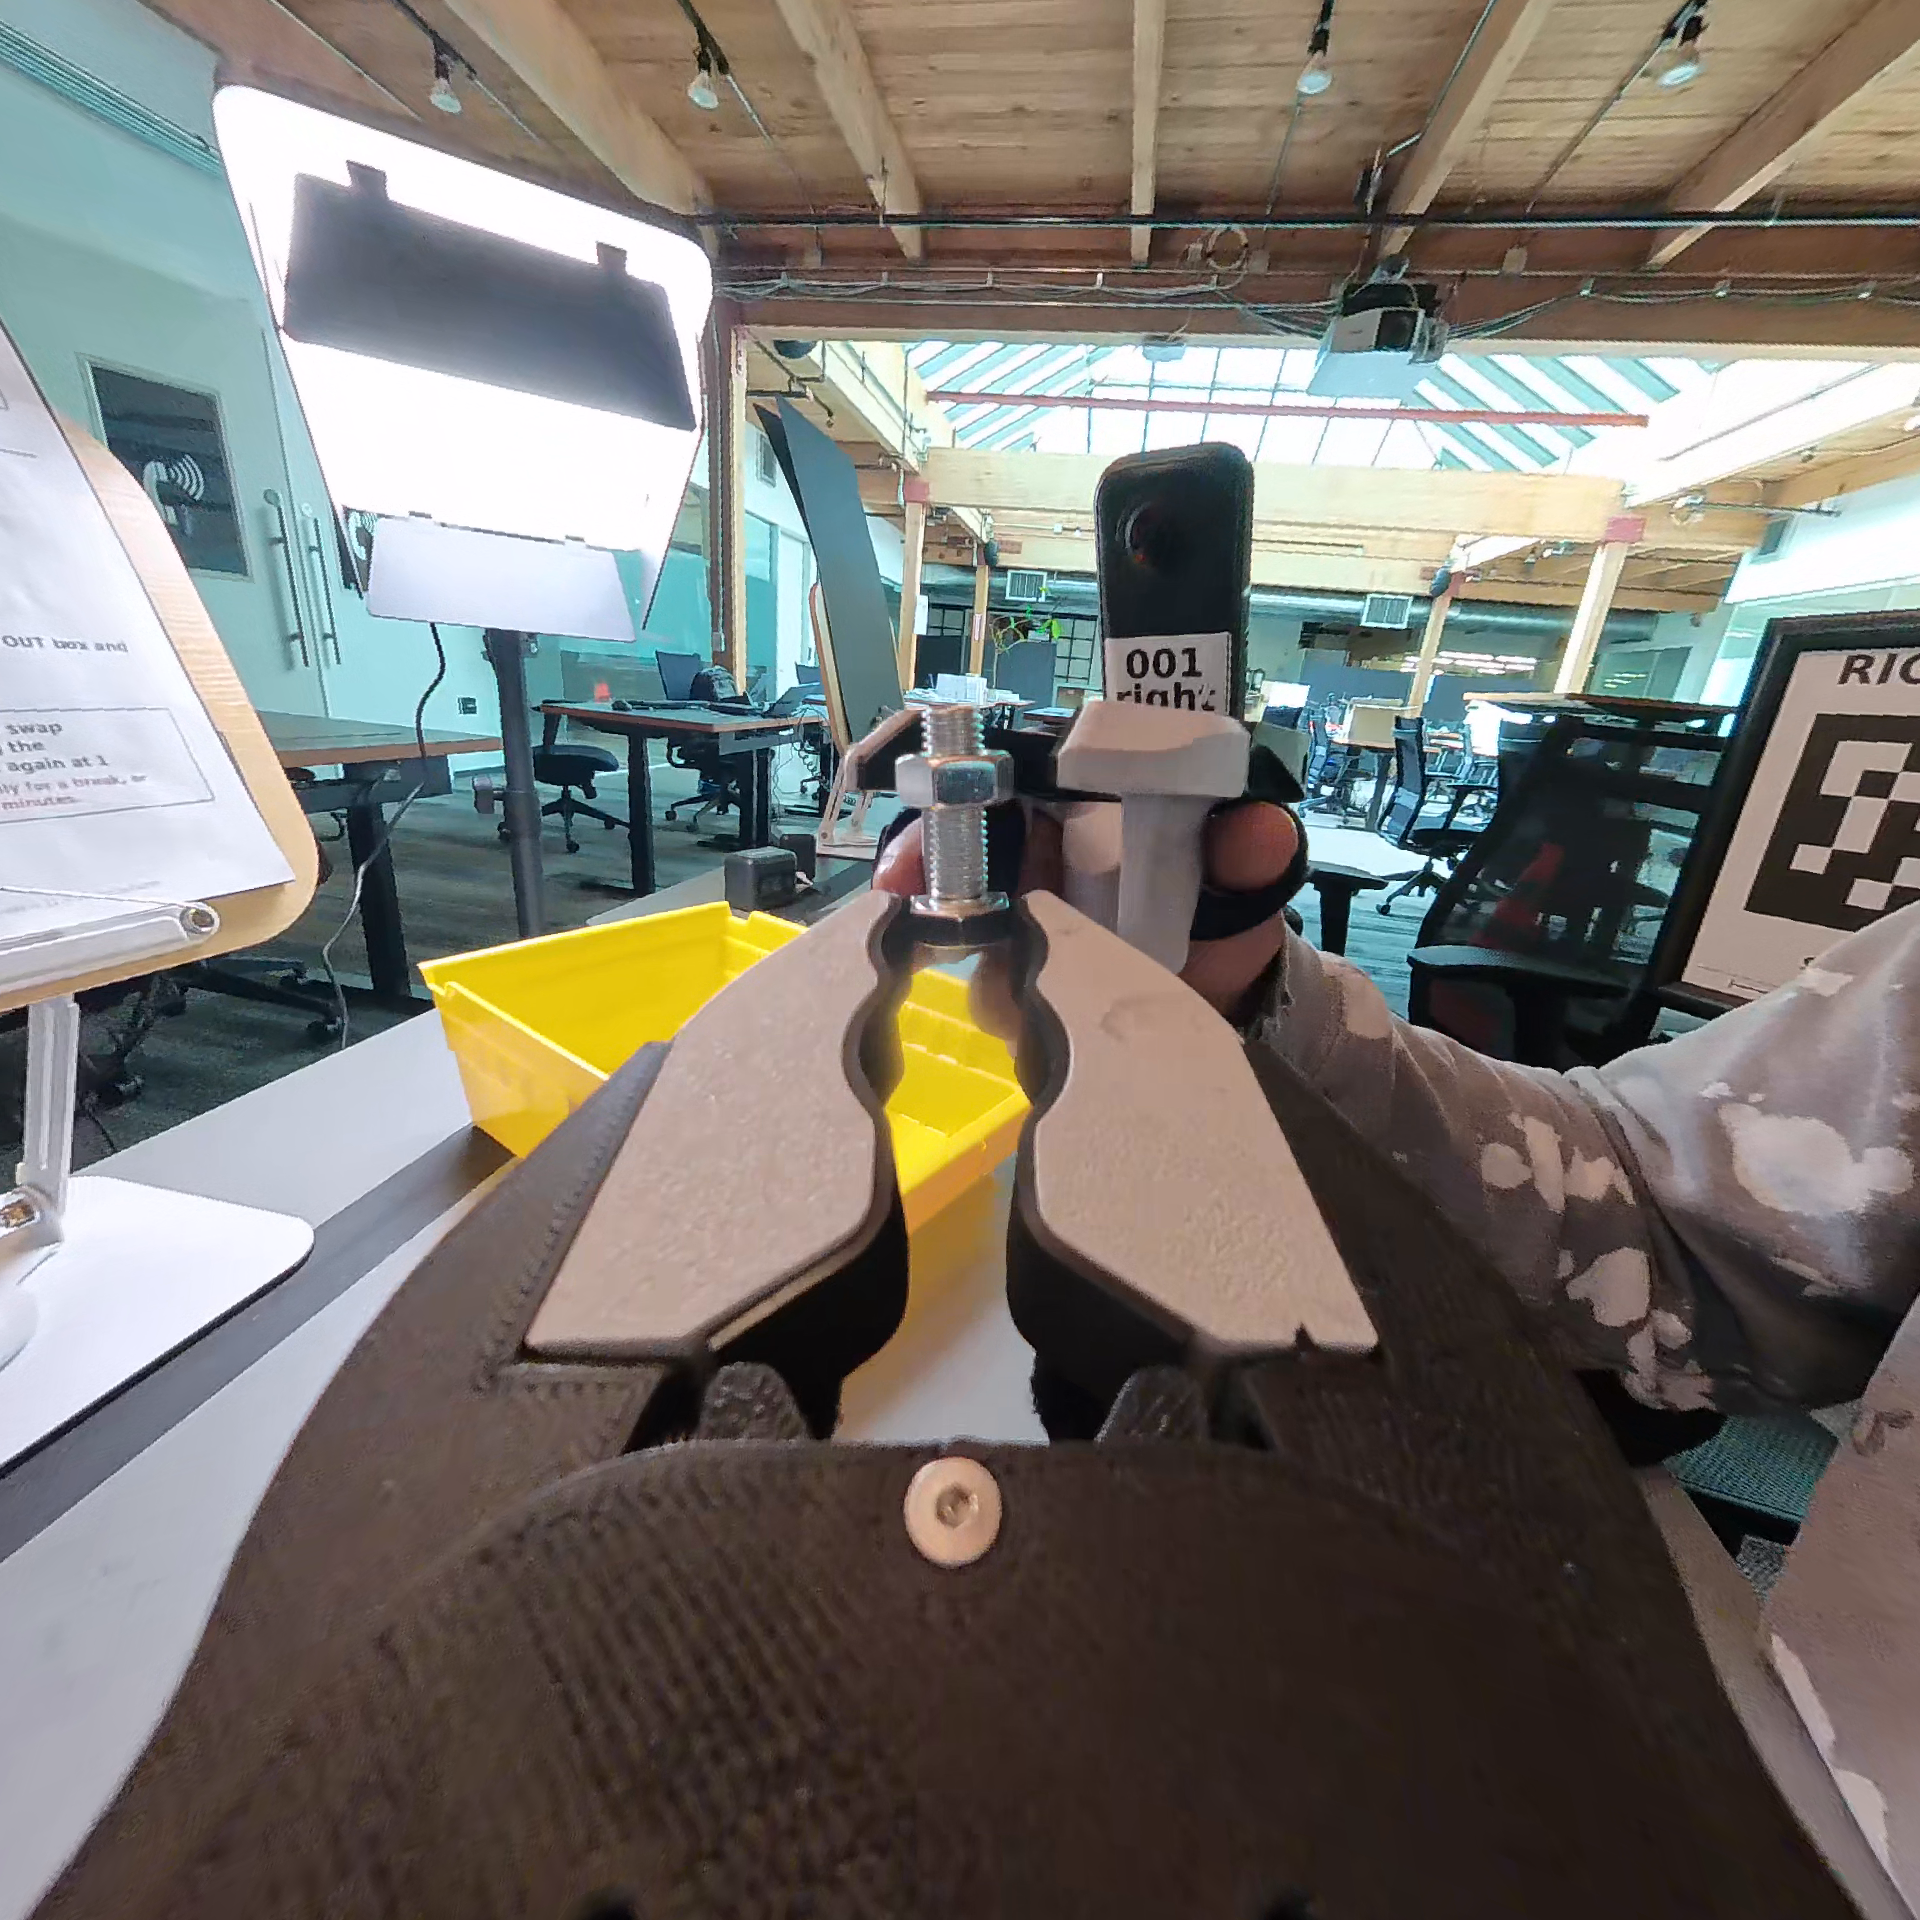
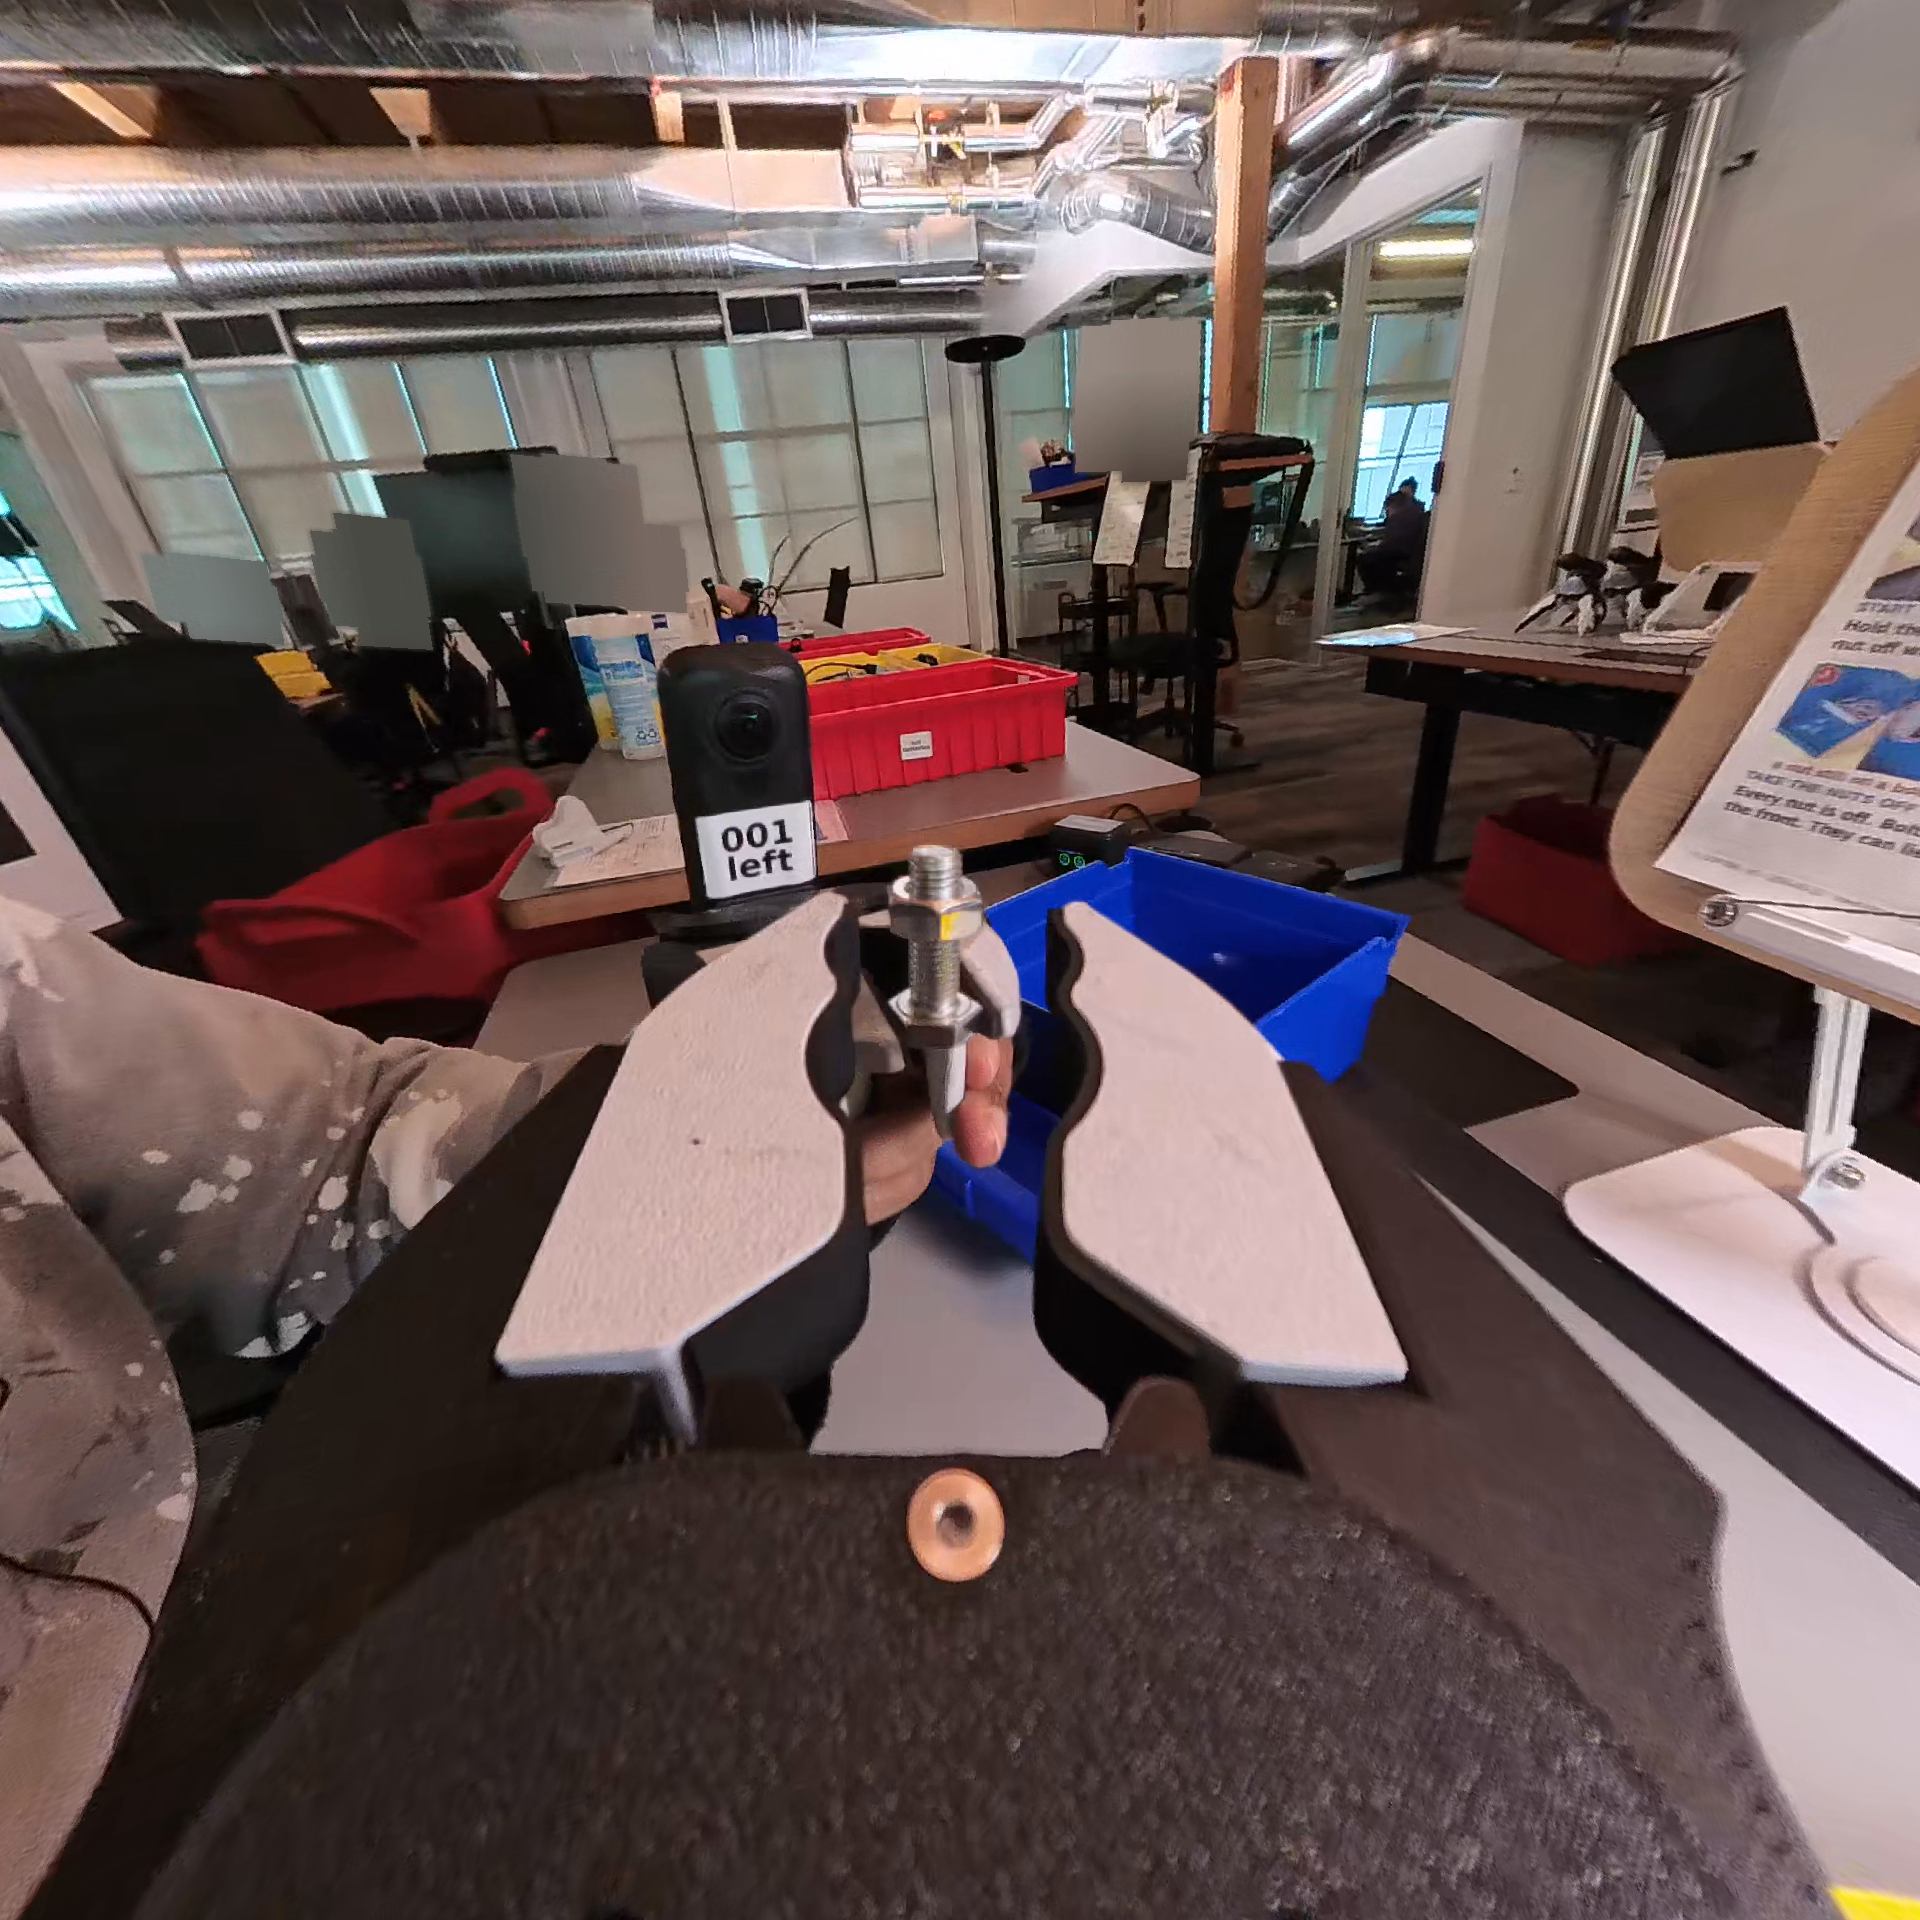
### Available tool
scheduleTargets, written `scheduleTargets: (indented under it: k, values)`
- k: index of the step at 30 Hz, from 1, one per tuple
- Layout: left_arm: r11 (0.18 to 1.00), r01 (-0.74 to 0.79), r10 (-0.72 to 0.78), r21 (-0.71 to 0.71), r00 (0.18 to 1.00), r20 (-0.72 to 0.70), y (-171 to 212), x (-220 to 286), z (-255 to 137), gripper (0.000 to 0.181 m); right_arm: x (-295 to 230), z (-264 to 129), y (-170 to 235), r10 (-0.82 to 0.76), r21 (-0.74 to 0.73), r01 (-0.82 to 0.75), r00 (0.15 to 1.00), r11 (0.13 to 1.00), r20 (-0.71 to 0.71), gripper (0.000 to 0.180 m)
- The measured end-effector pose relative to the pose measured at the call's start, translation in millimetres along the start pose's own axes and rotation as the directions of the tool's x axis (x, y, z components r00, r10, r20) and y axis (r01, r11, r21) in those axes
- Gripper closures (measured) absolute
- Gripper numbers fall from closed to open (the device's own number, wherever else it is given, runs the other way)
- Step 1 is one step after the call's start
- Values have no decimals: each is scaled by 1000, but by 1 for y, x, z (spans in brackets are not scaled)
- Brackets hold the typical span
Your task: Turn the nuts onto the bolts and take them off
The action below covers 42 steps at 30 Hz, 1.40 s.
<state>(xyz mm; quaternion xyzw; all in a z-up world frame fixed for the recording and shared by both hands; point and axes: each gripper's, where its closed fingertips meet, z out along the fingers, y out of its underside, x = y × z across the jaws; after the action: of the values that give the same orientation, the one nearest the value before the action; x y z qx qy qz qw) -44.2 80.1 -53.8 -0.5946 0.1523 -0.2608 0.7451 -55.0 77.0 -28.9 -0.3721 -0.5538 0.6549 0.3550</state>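
The left claw (image 1: 954, 935) is clamped on the head of an upright bolt (image 1: 956, 831). A nut (image 1: 954, 779) sits high on its thread, level with the tips of the right claw (image 2: 940, 930), whose fingers stand apart. Whether they touch the nut is hard to tell. A yellow bin (image 1: 582, 997) lies partly hidden behind the left claw, a blue bin (image 2: 1226, 956) behind the right.

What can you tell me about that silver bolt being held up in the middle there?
The bolt looks like shiny steel, threaded along its shaft, with a hexagonal head at the bottom. It stands upright in the air, above the table. The left tongs are shut on its head. A matching hexagonal nut sits near the top, a little thread showing above it. The right tongs stand open on either side of the nut, not gripping it.
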Motion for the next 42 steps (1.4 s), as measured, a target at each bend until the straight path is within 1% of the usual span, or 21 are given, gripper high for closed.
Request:
scheduleTargets:
  k: [2,3,4,5,7,11,14,15,16,17,18,19,21,25,28,30,31,34,38,41,42]
  values:
    - [1000,-7,7,-3,1000,0,0,1,1,162,4,2,2,1,-4,-1,1000,1000,-23,148]
    - [1000,-7,7,5,1000,6,-1,0,0,162,5,0,1,5,7,-5,1000,1000,-18,153]
    - [1000,0,0,27,1000,-4,-5,1,-2,162,14,-4,-2,19,28,-17,998,999,-62,177]
    - [999,4,-3,38,1000,-9,-8,1,-3,162,23,-9,-6,16,60,-10,994,998,-110,179]
    - [999,-36,36,24,999,11,-10,1,-4,162,24,-13,-8,20,76,-12,995,997,-95,176]
    - [999,-37,37,13,999,24,-7,-1,-3,162,5,-2,-5,1,39,1,999,999,-33,151]
    - [999,-41,41,4,999,21,-4,1,-1,162,3,4,-2,-5,28,7,999,1000,-45,146]
    - [999,-38,38,10,999,23,-5,1,-1,162,4,3,-3,2,36,-1,999,999,-44,147]
    - [999,-29,28,24,999,24,-7,0,-3,162,9,0,-5,16,51,-13,998,999,-62,158]
    - [999,-26,26,40,1000,10,-10,1,-4,162,21,-6,-9,29,77,-19,992,997,-124,171]
    - [999,-32,32,40,999,15,-12,1,-5,162,28,-11,-12,30,100,-15,988,995,-152,173]
    - [998,-47,46,37,999,24,-13,1,-5,162,29,-14,-14,35,106,-20,989,994,-145,172]
    - [998,-47,47,30,999,28,-13,0,-5,162,22,-13,-16,35,99,-24,994,995,-106,162]
    - [999,-42,42,10,999,34,-5,-1,-2,162,2,1,-8,-1,53,4,999,999,-53,147]
    - [999,-45,44,13,999,30,-6,2,-1,162,2,2,-8,2,59,0,999,998,-46,151]
    - [999,-30,30,39,999,12,-11,2,-4,162,16,-6,-13,27,96,-16,993,995,-115,173]
    - [999,-36,36,38,999,18,-13,2,-4,162,22,-11,-16,22,114,-6,990,993,-139,175]
    - [998,-48,47,32,999,26,-14,2,-4,162,14,-11,-19,12,101,-2,995,995,-98,163]
    - [999,-44,43,14,999,28,-7,1,-2,162,-2,1,-11,-10,59,13,999,998,-46,148]
    - [999,-43,43,15,999,26,-7,3,-1,162,1,2,-10,-9,60,13,998,998,-55,151]
    - [999,-34,33,23,999,27,-9,2,-2,162,4,-1,-11,5,71,0,998,997,-66,163]
